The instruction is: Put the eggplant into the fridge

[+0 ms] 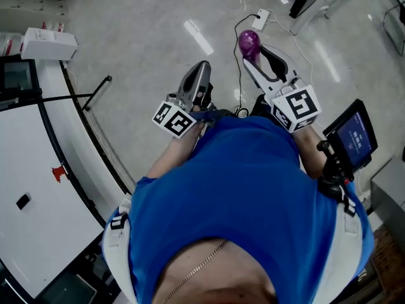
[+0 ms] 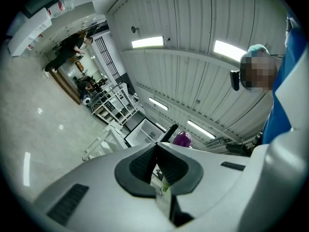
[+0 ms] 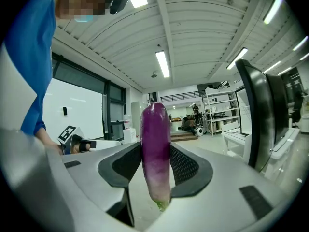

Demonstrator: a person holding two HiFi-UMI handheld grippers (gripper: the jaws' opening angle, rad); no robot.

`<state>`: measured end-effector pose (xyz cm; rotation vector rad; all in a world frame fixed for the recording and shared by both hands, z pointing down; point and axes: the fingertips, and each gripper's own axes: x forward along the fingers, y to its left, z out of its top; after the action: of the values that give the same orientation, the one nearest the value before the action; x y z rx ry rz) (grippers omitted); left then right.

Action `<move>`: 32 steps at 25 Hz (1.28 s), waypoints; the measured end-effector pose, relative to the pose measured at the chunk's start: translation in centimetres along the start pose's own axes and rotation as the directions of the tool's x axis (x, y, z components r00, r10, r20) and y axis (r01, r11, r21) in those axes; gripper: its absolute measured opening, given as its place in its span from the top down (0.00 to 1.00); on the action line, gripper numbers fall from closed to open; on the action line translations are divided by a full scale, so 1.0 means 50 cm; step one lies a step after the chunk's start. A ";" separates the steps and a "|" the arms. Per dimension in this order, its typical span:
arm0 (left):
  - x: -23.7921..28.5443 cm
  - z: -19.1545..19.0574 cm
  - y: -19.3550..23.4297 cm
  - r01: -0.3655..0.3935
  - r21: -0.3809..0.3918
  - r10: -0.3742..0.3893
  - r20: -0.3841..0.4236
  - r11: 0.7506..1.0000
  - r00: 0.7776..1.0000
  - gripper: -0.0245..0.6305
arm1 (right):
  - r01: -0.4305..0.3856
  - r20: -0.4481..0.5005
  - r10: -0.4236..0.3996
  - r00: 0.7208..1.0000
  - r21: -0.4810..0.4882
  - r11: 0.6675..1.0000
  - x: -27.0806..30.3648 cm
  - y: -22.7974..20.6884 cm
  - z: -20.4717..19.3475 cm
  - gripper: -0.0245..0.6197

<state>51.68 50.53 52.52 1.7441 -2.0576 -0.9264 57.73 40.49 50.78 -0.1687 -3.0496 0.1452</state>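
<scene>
The eggplant (image 3: 155, 129) is pinched in your right claw (image 3: 156, 164), its long axis upright across the jaws and its stem end down. Your left claw (image 2: 157, 151) is pressed together, holding nothing, nearby. I can't make out a fridge for certain, so the carry falls to your right.

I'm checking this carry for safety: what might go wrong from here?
The glossy purple eggplant is pinched only near its pale stem end by the right tool, so it may pivot or slip out. A black cable and white power strip lie on the floor ahead, a possible trip hazard.
</scene>
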 end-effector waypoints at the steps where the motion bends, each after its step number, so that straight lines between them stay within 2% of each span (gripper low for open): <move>1: -0.016 0.010 0.003 -0.006 -0.001 0.006 0.008 1.000 1.000 0.95 | -0.007 -0.004 0.007 1.000 -0.005 1.000 0.008 0.015 0.003 0.67; 7: -0.053 0.045 0.035 -0.049 0.001 0.049 0.046 0.999 0.998 0.95 | -0.059 -0.015 0.058 0.998 -0.014 0.998 0.065 0.041 0.005 0.67; 18: -0.027 0.133 0.127 -0.134 0.048 0.129 0.108 0.990 0.986 0.95 | -0.152 -0.011 0.152 0.988 -0.002 0.988 0.218 0.008 0.008 0.66; 23: 0.020 0.211 0.220 -0.184 0.071 0.173 0.146 0.980 0.974 0.95 | -0.202 0.001 0.202 0.979 0.004 0.979 0.358 -0.031 0.024 0.67; 28: 0.066 0.272 0.259 -0.198 0.089 0.183 0.152 0.976 0.971 0.95 | -0.208 -0.002 0.208 0.978 0.004 0.978 0.449 -0.073 0.052 0.67; 32: 0.155 0.340 0.356 -0.218 0.087 0.203 0.158 0.972 0.966 0.95 | -0.225 -0.006 0.226 0.974 0.035 0.974 0.584 -0.143 0.087 0.67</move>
<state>26.08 49.03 49.61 1.5050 -2.3708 -0.9222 27.67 36.37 49.47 -0.5121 -3.0068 0.2106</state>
